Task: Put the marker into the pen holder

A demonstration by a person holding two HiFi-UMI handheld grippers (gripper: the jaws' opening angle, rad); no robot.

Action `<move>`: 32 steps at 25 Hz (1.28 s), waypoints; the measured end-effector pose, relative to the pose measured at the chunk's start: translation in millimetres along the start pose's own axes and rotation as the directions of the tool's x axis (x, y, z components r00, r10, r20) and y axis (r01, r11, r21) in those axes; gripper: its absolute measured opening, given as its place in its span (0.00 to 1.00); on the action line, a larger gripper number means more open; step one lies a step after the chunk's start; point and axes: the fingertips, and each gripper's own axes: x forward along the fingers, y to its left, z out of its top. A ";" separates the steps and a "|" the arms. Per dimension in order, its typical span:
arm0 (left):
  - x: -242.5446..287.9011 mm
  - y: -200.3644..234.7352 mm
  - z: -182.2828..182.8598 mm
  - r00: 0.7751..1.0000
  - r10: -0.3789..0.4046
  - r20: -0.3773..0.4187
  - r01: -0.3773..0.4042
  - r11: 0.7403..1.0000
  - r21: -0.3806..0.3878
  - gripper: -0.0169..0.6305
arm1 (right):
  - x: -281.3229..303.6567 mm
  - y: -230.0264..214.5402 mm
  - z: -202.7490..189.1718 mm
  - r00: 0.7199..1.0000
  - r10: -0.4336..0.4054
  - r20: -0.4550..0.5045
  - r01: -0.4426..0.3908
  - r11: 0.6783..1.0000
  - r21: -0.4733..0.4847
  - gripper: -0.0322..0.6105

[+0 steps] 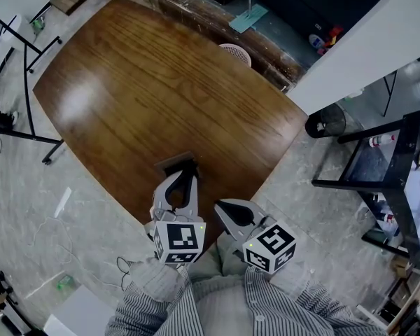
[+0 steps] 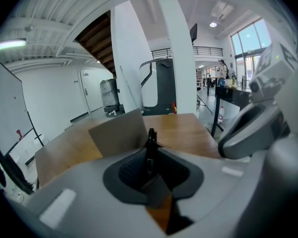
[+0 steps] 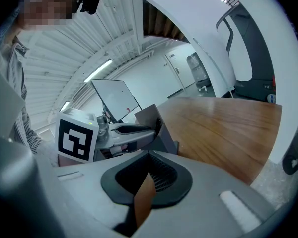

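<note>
Your left tongs (image 1: 184, 180) (image 2: 150, 155) are clamped on the marker (image 2: 151, 140); in the left gripper view it is a thin dark stick standing upright between the closed jaws, its tip poking above them; right behind it rises the grey wall of the pen holder (image 2: 118, 133) (image 1: 175, 164), which sits on the wooden tabletop (image 1: 161, 82) near its front edge; from the head view your left tongs reach just to the holder's near side, but you cannot tell from any view whether the marker touches it or has gone over its rim; your right tongs (image 1: 227, 212) (image 3: 149, 168) sit just beside the left, a little nearer your body, with the jaws drawn together and nothing between them, only a sliver of wood showing through the gap below the pads; the right gripper view looks across at the left tongs lying level with their marker cube (image 3: 74, 138) towards you and the holder's grey panel (image 3: 148, 114) just past their tips; the rest of the tabletop is bare brown wood with a pale sheen at the left; a pale round perforated thing (image 1: 235, 52) stands at its far edge; off to your right a black bin (image 1: 326, 121) and a black frame stand (image 1: 385, 161) stand on the grey floor; your striped sleeves (image 1: 217, 306) fill the bottom of the head view.
</note>
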 end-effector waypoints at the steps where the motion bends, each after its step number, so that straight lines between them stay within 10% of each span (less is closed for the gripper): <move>1: 0.0 0.2 -0.1 1.000 0.000 0.001 0.000 1.000 0.000 0.11 | -0.4 -0.1 0.0 1.000 -0.001 0.001 0.001 1.000 0.001 0.05; 12: -12.7 1.5 7.7 0.998 -0.020 0.064 0.028 0.991 -0.133 0.09 | -4.8 4.2 7.7 1.000 0.001 0.021 0.000 1.000 -0.030 0.05; 19: -51.5 5.4 9.3 0.992 -0.023 0.125 0.073 0.912 -0.404 0.05 | -6.1 24.4 29.6 0.998 0.032 0.050 -0.025 0.990 -0.141 0.05; 32: -113.0 -27.2 -7.7 0.988 -0.024 0.153 0.093 0.884 -0.458 0.04 | -9.6 57.2 16.0 0.999 0.048 -0.013 -0.050 0.951 -0.306 0.05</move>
